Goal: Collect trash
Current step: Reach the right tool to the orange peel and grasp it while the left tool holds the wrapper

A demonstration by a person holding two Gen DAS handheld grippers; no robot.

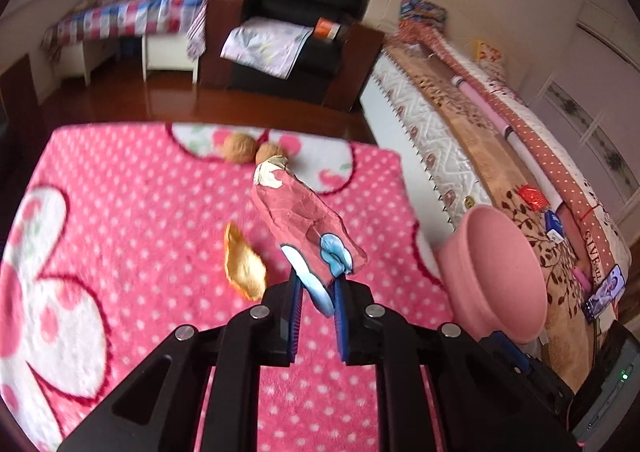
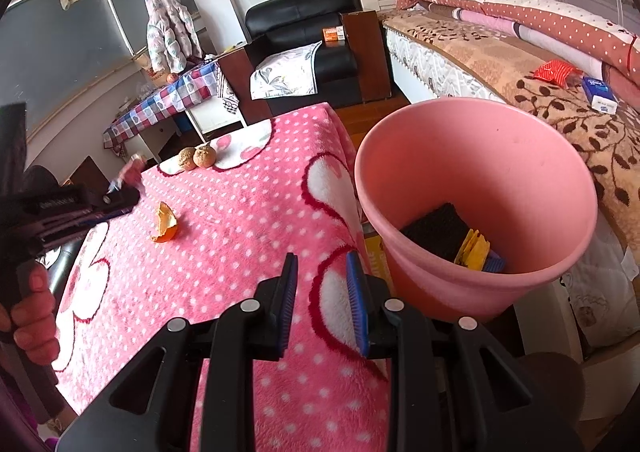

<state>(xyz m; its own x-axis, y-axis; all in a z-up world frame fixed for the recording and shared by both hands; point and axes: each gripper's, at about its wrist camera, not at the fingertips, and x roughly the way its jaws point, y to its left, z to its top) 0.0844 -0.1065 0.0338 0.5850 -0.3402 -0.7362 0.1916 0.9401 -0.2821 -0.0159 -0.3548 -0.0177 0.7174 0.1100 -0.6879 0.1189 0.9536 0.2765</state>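
My left gripper (image 1: 316,284) is shut on a crumpled red wrapper (image 1: 300,216) and holds it above the pink dotted blanket (image 1: 140,212). An orange peel (image 1: 242,264) lies on the blanket just left of it; it also shows in the right wrist view (image 2: 166,224). Two walnuts (image 1: 240,148) lie at the blanket's far edge. A pink bin (image 2: 480,188) stands right of the blanket, with a black sponge (image 2: 436,228) and yellow scrap (image 2: 474,248) inside. My right gripper (image 2: 322,284) is open and empty, over the blanket's right edge beside the bin. The left gripper with the wrapper (image 2: 132,172) shows at far left.
A bed (image 2: 520,64) with patterned covers, a red packet (image 2: 554,72) and a blue box (image 2: 600,94) runs along the right. A black armchair (image 2: 304,36) and a checked table (image 2: 168,96) stand behind on the wooden floor.
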